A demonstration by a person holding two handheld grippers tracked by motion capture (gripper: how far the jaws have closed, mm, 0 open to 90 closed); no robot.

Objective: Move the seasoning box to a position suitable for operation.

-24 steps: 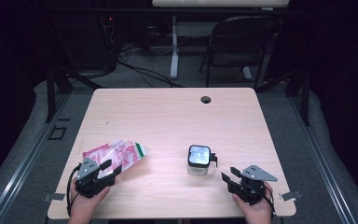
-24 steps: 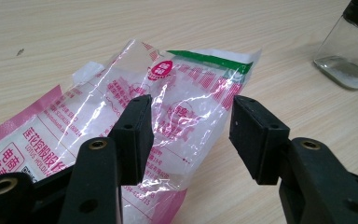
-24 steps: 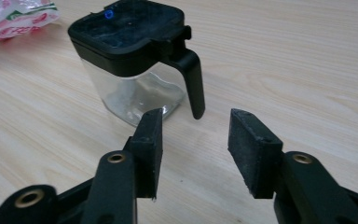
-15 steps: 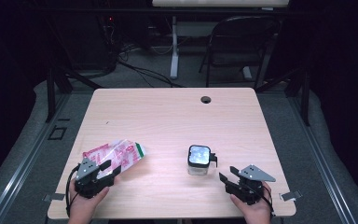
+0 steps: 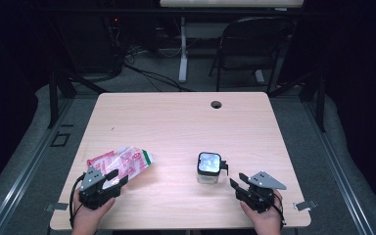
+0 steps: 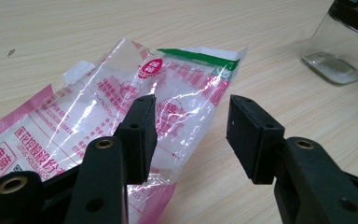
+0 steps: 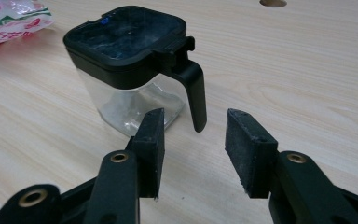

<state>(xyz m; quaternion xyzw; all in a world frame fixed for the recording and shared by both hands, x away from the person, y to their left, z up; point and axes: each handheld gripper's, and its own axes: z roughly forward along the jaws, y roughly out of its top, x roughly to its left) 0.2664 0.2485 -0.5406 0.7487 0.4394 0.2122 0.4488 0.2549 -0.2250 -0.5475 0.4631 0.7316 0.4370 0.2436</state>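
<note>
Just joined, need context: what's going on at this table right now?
A person holds a hand-held gripper in each hand at the near edge of the table. The left hand-held gripper is open, jaws over the edge of a pink-and-clear plastic bag lying flat, not pinching it. The right hand-held gripper is open too, pointed at the black handle of a small clear jar with a black lid, just short of it. Nothing is gripped yet.

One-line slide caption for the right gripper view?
Open right gripper lined up short of the black handle of a lidded clear jar on the wooden table.
</note>
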